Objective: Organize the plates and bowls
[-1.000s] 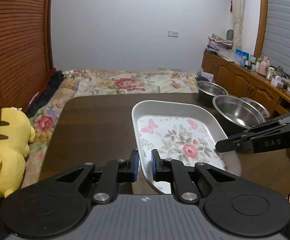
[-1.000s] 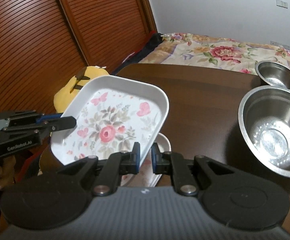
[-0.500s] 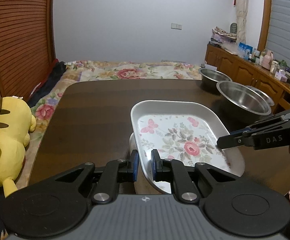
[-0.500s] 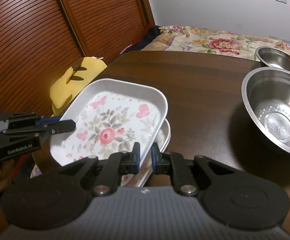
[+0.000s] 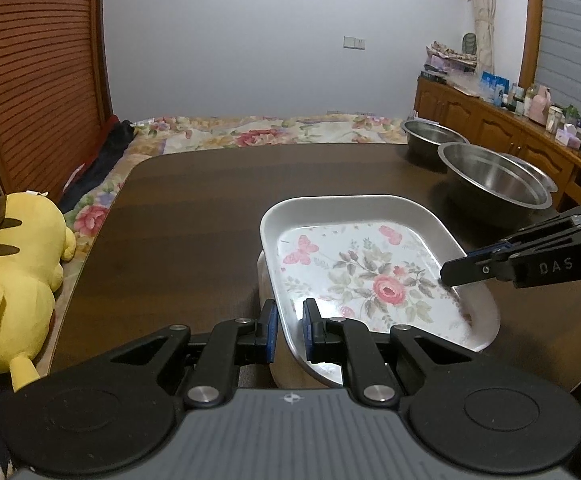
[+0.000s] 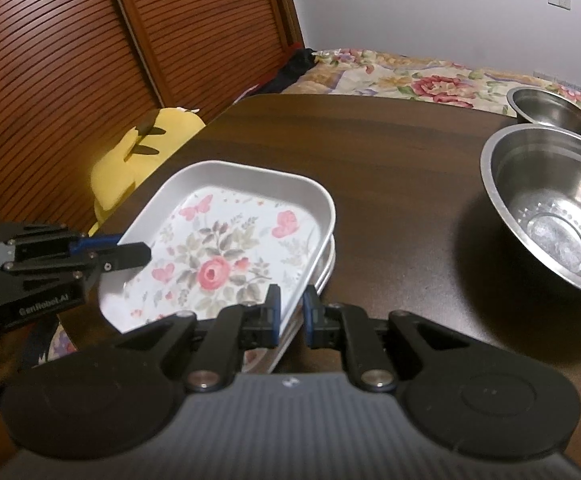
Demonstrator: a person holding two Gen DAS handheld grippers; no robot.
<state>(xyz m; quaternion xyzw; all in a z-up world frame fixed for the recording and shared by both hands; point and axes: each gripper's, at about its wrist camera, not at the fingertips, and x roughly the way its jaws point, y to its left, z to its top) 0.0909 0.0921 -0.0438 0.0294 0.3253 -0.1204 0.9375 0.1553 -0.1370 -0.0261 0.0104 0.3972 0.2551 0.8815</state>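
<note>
A white rectangular plate with a rose and butterfly print (image 5: 366, 268) (image 6: 226, 256) is held by both grippers just above a second similar plate (image 6: 326, 268) lying on the dark wooden table (image 5: 194, 208). My left gripper (image 5: 289, 330) is shut on the floral plate's near-left rim; it shows from the side in the right wrist view (image 6: 130, 254). My right gripper (image 6: 290, 314) is shut on the opposite rim; it shows in the left wrist view (image 5: 456, 270). The lower plate is mostly hidden.
A large steel bowl (image 6: 550, 208) (image 5: 494, 184) and a smaller steel bowl (image 6: 550, 110) (image 5: 432, 138) stand on the table's right side. A yellow plush toy (image 5: 10, 280) lies beside the table's left edge. A bed with a floral cover (image 5: 258, 134) is beyond.
Both grippers have lowered the floral plate from a tilted, raised position down toward the plate lying on the table. The bowls have not moved.
</note>
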